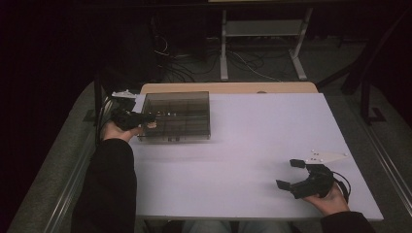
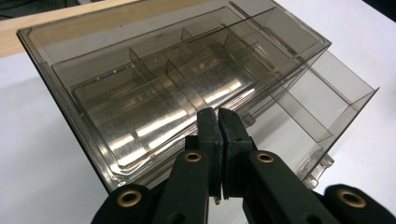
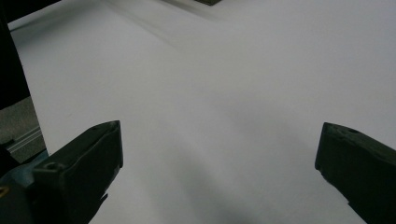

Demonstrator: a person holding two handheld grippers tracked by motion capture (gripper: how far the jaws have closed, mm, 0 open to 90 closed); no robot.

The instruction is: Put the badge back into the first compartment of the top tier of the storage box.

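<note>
Smoky, transparent plastic makes up the compartmented organiser box (image 1: pixel 177 116), which sits at the far left of the white desk (image 1: pixel 243 145). The left gripper (image 2: pixel 217 116) rests at the box's left edge, jaws clenched together with nothing visibly between them, probably to nudge or steady it. The right gripper (image 1: pixel 287 174) waits well apart, jaws released wide over bare desk.

1. The see-through box (image 1: pixel 177 116) is looking smoky brown, with shiny light stripes.
2. The table (image 1: pixel 243 155) is showing plain white, with a light wood edge at the back.
3. Both grippers, left (image 1: pixel 141 118) and right (image 1: pixel 291 174), are looking black.
4. The sleeve (image 1: pixel 109 189) is looking black.
</note>
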